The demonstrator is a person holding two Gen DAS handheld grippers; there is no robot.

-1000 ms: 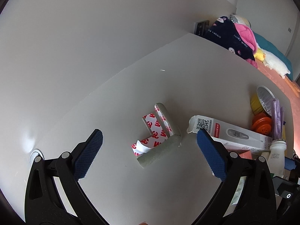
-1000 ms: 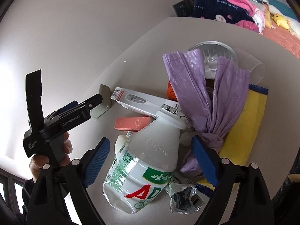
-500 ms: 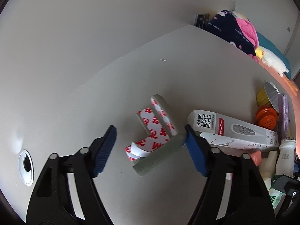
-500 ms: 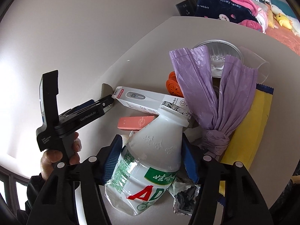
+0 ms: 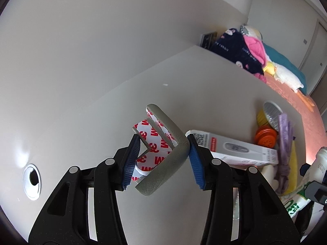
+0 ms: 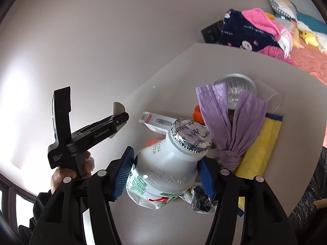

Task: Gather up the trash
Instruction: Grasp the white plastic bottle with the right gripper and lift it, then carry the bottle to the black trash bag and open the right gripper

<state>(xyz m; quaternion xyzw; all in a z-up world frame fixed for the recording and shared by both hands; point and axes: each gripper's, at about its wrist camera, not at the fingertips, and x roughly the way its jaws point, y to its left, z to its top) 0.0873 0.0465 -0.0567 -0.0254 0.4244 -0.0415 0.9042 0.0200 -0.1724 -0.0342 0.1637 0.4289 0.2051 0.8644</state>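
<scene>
Left wrist: left gripper (image 5: 162, 158) clamps foam corner guard (image 5: 171, 153) (right gripper (image 6: 164, 175) grips milk bottle (image 6: 169, 167)).

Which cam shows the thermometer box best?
Left wrist. The thermometer box lies there nearly whole, QR code and printed thermometer visible, just right of the left gripper shut on the foam corner guard. Right wrist shows only one end behind the bottle.
</scene>
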